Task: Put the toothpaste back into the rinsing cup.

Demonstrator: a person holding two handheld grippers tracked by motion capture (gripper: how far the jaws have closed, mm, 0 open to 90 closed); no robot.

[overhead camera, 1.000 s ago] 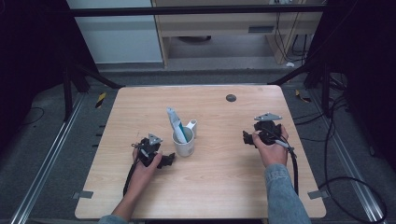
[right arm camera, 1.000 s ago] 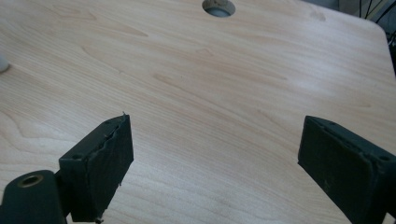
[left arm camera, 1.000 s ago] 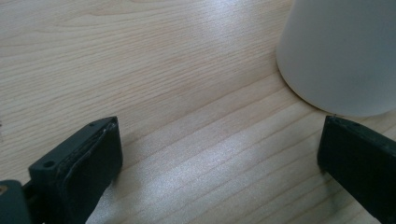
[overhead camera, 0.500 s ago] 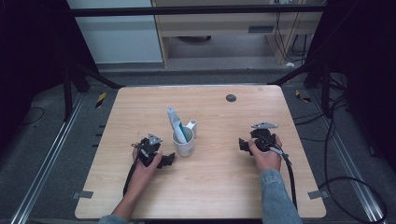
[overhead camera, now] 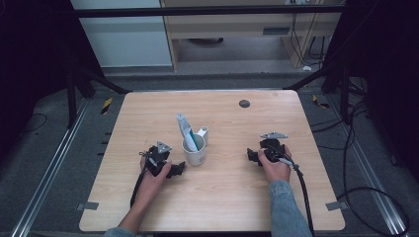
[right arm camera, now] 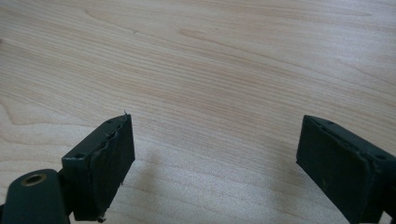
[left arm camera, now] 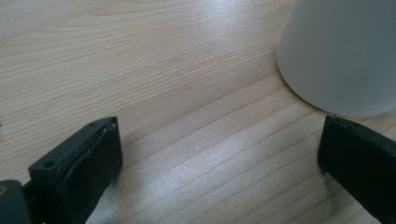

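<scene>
**A:** Where's the cup?

**B:** A white mug (overhead camera: 194,153) stands mid-bench holding an upright toothpaste tube (overhead camera: 184,129). It is just beside the left gripper (overhead camera: 174,170), whose jaws are spread and empty.

**A:** And the other gripper?

**B:** The right gripper (overhead camera: 253,156) is well apart from the mug, jaws also spread. The mug's contents are hard to make out.

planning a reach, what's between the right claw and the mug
Nothing: in the high view the table is bare wood from the right claw across to the mug. The right gripper view shows bare wood ahead too.
</scene>
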